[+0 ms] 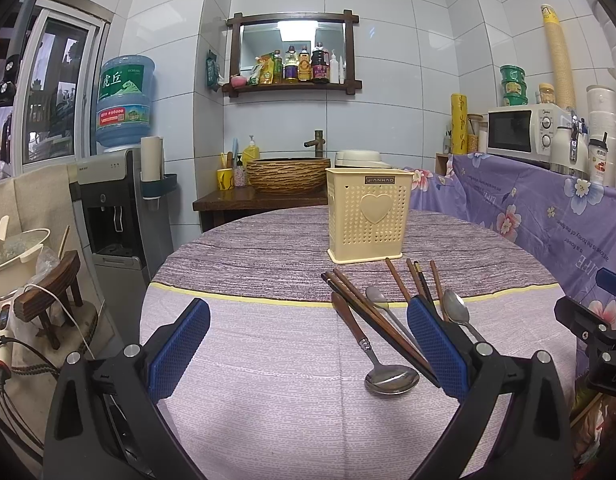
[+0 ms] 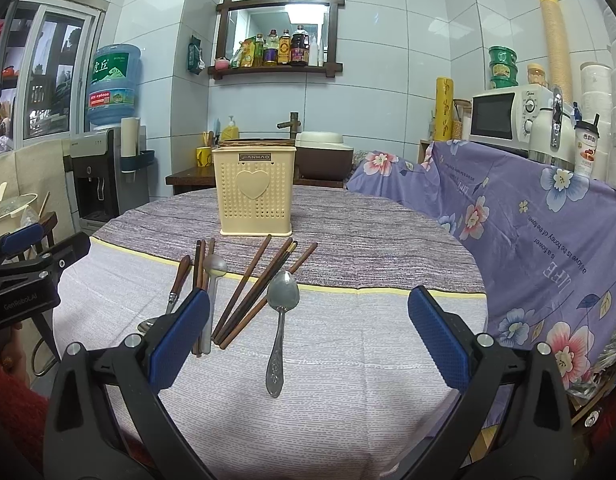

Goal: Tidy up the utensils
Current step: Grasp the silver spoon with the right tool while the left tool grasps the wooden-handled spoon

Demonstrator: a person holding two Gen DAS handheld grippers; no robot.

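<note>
Overhead, both grippers hang wide and empty: the left gripper [image 1: 308,344] beside the wooden-handled spoon [image 1: 374,354], the right gripper [image 2: 308,338] straddling the steel spoon [image 2: 281,312]. Chopsticks [image 2: 251,288] and a third spoon [image 2: 211,300] lie between on the round table [image 2: 348,400], before the upright cream utensil holder [image 2: 255,192].

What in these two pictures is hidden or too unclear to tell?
- Inside of the utensil holder: both views, its perforated wall hides it.
- Chopsticks: left view, lower ends behind the left gripper's finger.
- Wooden-handled spoon: right view, bowl mostly behind the right gripper's finger.
</note>
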